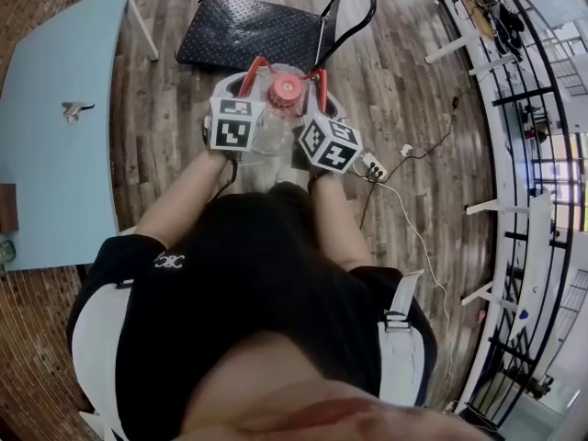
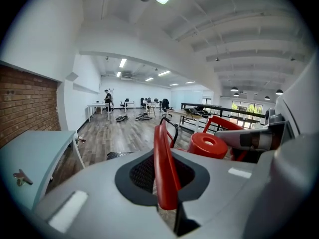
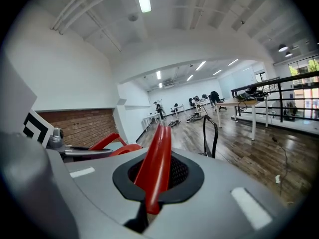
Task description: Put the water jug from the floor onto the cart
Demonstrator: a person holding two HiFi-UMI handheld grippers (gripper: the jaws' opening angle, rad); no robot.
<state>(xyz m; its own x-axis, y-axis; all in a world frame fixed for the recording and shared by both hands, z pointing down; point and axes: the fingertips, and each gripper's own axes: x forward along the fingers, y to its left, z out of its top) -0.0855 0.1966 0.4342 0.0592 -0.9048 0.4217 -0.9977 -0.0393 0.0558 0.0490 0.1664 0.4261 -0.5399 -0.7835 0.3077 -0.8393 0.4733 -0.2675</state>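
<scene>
Close to the body, both tongs are clenched. The left gripper (image 1: 246, 81) bites 1 red strap, the left handle loop (image 2: 163, 163). The right gripper (image 3: 152, 183) bites the 2nd, the right handle loop (image 3: 155, 158). The straps are thin, smooth red plastic and sit edge-on in the dark mesh-lined jaw cutouts, so they'll prob twist or slide if 1 side drops. Best to hold both hands level w/ an even pull. Between them sits the water jug (image 1: 272, 131), a clear, rounded body w/ a round red cap (image 1: 287, 88). It's right at the near edge of the cart (image 1: 230, 35), and I can't tell if its base is clear of the floor (image 1: 170, 108). Next, I'd lift enough to clear the deck lip, go fwd slowly and set it mid-deck, letting go only once the wt rests. The deck is black, flat, w/ diamond tread, so it looks grippy. Beyond it the thin tube push handle (image 1: 354, 7) rises at the far end.
</scene>
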